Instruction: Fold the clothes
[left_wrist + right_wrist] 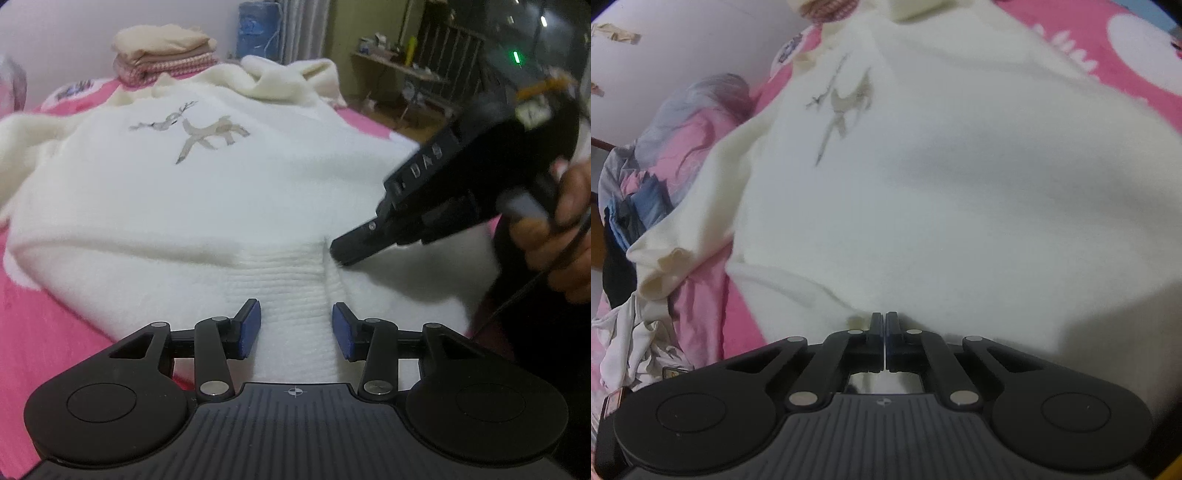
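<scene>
Looking along the left gripper (295, 328): jaws spread wide, blue pads (251, 325) on either side of the sweater's (184, 192) ribbed hem (291, 273), nothing clasped. Hem band lies between the pads, running toward 12 o'clock; the gap looks set to take that band, likely to share the lift for a fold. Sweater lies face up on the pink bed (48, 332), deer print (199, 129) at 11 o'clock, collar end bunched at 12. Right gripper (341, 254) comes in from 3 o'clock, tip down on the hem near a crease; a hand (554, 236) holds its grip. Whether its tip is pinching cloth cannot be told from this side. Folded stack (166, 51) sits far off at 11 o'clock, probably where finished pieces go. Shelf clutter at 1 o'clock, blurred.

Right wrist view: right gripper (885, 325) is clenched, fingers pressed together at the sweater's near edge. Cloth meets the fingertips and appears nipped, though the pinched fold itself is hidden behind them, so a grasp on the hem is my judgement. Sweater fills the frame from 12 to 4 o'clock, deer print at 11. A sleeve (665, 262) trails to 9 o'clock, cuff open, off the body; it looks not yet folded in. Heap of other clothes (631, 206) at 9 o'clock, well apart, presumably waiting their turn.
</scene>
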Demonstrator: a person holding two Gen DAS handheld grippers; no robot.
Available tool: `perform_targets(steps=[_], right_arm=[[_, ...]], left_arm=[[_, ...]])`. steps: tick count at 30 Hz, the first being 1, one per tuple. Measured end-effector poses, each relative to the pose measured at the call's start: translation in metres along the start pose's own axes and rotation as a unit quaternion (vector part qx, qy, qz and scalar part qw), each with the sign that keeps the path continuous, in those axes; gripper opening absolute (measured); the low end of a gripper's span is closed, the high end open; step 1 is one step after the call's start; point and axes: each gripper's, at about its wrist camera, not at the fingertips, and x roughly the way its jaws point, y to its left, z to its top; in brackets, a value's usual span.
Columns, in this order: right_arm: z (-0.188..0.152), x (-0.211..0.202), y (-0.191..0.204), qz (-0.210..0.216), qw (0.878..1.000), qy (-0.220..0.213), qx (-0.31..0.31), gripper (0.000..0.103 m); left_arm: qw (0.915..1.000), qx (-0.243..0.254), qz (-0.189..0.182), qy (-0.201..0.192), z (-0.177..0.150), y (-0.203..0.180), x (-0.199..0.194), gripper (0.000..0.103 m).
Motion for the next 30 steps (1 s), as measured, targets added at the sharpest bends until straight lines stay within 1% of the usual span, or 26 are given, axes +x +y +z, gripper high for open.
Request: perform_targets(steps=[3,5,7,9,10,12,13,14,16,18,21,23,24,28,29,30], right_arm=[[-0.003,0.002,0.009,-0.005,0.999,0.002,-0.037,0.001],[-0.006,0.002,0.016,-0.014,0.998,0.0,-0.064,0.001],[-0.009,0.001,0.022,-0.024,0.996,-0.002,-0.091,0.002],[-0.012,0.0,0.028,-0.034,0.992,-0.004,-0.117,0.003],[-0.013,0.0,0.031,-0.039,0.991,-0.005,-0.131,0.003],[-0.015,-0.003,0.035,-0.043,0.988,-0.01,-0.146,0.005],[-0.016,-0.005,0.036,-0.044,0.988,-0.012,-0.149,0.006],[-0.017,-0.007,0.037,-0.044,0.987,-0.016,-0.154,0.008],[-0.018,-0.014,0.041,-0.038,0.985,-0.027,-0.167,0.015],[-0.02,-0.021,0.047,-0.029,0.981,-0.041,-0.185,0.024],[-0.024,-0.031,0.057,0.005,0.976,-0.052,-0.212,0.033],[-0.027,-0.03,0.066,0.022,0.969,-0.044,-0.243,0.039],[-0.031,-0.027,0.072,0.022,0.963,-0.04,-0.265,0.039],[-0.049,-0.01,0.095,-0.01,0.934,-0.031,-0.357,0.039],[-0.052,-0.007,0.101,-0.014,0.927,-0.033,-0.374,0.038],[-0.055,-0.004,0.106,-0.014,0.921,-0.037,-0.388,0.034]], left_arm=[[0.9992,0.036,0.019,-0.002,-0.003,-0.009,0.003,0.045],[0.9988,0.042,0.023,-0.002,-0.003,-0.009,0.004,0.045],[0.9991,0.034,0.024,0.0,-0.002,-0.006,0.005,0.042],[0.9995,0.019,0.025,0.001,0.0,-0.002,0.004,0.031],[0.9997,0.006,0.024,0.001,0.0,0.002,0.004,0.028],[0.9995,-0.019,0.024,0.001,0.001,0.009,0.003,0.017],[0.9992,-0.031,0.025,0.0,0.001,0.012,0.002,0.014],[0.9988,-0.042,0.025,-0.001,0.002,0.015,0.001,0.011],[0.9979,-0.059,0.026,-0.009,0.002,0.019,-0.001,0.008],[0.9972,-0.067,0.026,-0.021,0.001,0.021,-0.005,0.005],[0.9952,-0.085,0.02,-0.045,-0.002,0.025,-0.017,0.004],[0.993,-0.101,0.013,-0.061,-0.004,0.03,-0.029,0.004],[0.992,-0.106,0.01,-0.069,-0.005,0.032,-0.035,0.004],[0.988,-0.118,0.005,-0.1,-0.016,0.038,-0.064,0.003],[0.987,-0.119,0.005,-0.108,-0.019,0.04,-0.072,0.003],[0.9859,-0.121,0.005,-0.115,-0.023,0.041,-0.08,0.003]])
